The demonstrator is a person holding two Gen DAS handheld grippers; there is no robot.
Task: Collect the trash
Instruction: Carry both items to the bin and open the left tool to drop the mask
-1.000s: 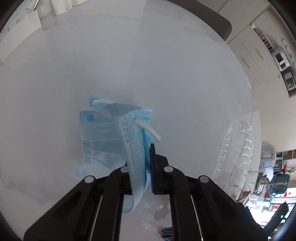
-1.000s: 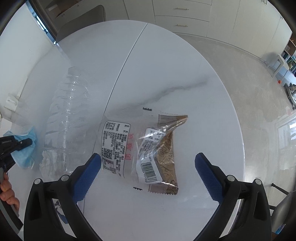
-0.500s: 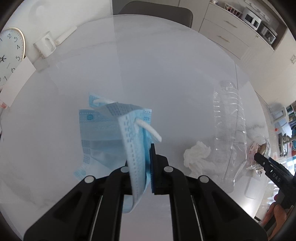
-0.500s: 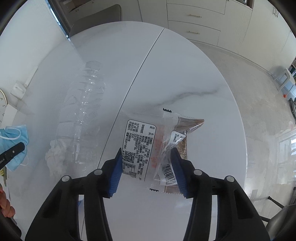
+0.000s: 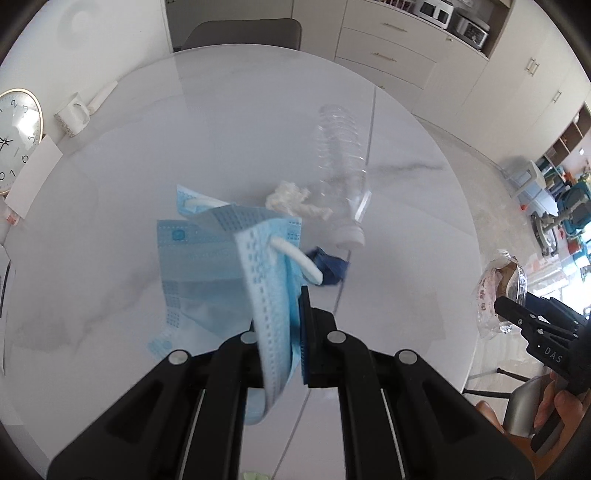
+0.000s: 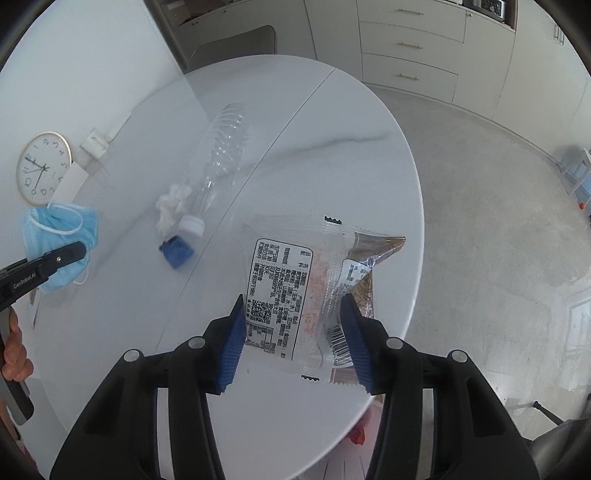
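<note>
My left gripper [image 5: 282, 332] is shut on a blue face mask [image 5: 221, 266] and holds it above the white marble table [image 5: 110, 206]; the mask also shows in the right wrist view [image 6: 55, 236]. My right gripper [image 6: 293, 332] is shut on a clear and brown snack wrapper [image 6: 310, 288], lifted above the table; the wrapper also shows at the right of the left wrist view [image 5: 500, 291]. On the table lie a clear plastic bottle [image 5: 341, 162], a crumpled white tissue [image 5: 291, 199] and a small dark blue scrap [image 5: 330, 266].
A round clock [image 5: 16, 136], a white mug [image 5: 72, 116] and white cards [image 5: 33, 179] stand at the table's left edge by the wall. A grey chair [image 5: 240, 33] is behind the table. Cabinets [image 5: 388, 55] line the back wall.
Both grippers have risen and pulled back with their loads. The right gripper closed from wide open onto the wrapper and lifted it off the table. The bottle, tissue and blue scrap came into view.
</note>
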